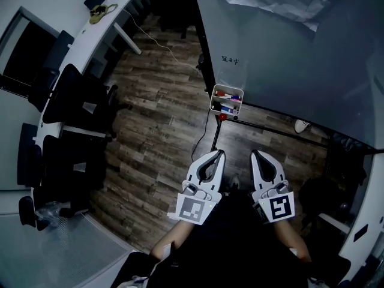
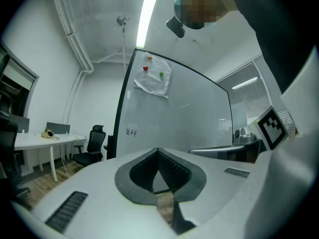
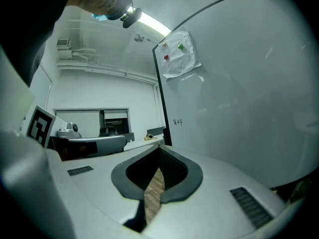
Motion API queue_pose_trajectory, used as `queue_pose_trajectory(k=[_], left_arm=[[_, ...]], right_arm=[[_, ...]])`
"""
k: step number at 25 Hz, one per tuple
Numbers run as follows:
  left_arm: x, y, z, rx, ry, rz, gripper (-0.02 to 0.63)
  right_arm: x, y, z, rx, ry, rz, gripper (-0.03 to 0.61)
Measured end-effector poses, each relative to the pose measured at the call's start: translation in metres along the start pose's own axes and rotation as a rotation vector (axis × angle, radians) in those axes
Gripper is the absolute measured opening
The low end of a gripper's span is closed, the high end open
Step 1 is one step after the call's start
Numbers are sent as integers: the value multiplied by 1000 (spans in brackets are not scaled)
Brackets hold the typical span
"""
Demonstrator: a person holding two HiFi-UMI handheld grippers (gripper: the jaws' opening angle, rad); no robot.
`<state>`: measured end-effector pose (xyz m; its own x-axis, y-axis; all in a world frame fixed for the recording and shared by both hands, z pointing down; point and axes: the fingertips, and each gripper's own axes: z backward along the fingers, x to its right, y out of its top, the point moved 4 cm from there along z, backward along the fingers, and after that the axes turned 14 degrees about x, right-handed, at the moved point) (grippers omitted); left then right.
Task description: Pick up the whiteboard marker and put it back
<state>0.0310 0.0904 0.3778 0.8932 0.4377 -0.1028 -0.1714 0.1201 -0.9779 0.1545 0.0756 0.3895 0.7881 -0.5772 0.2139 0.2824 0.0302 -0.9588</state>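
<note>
While left claw (image 1: pixel 219 155) and right claw (image 1: pixel 254 155) hang closed and empty, markers (image 1: pixel 228 93) lie in the whiteboard's (image 1: pixel 288 47) tray (image 1: pixel 212 102).

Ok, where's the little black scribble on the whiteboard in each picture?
Head view: the scribble is above the middle, on the whiteboard, above the marker box.
Left gripper view: left of the middle, by the board's dark edge.
Right gripper view: near the middle, just right of that edge.
Shared landmark: the paper sheet stuck higher on the board.
</note>
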Motion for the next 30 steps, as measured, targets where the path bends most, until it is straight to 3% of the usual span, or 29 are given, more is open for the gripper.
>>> queue_pose_trajectory(k=[21,30], left_arm=[[-66,1,-26,7,-139,65,8],[-91,0,-15,-15,-194,100,8]], right_arm=[[-16,-27,-47,-45,-119,64,14],[-29,-40,-56,-66,-205,92,14]])
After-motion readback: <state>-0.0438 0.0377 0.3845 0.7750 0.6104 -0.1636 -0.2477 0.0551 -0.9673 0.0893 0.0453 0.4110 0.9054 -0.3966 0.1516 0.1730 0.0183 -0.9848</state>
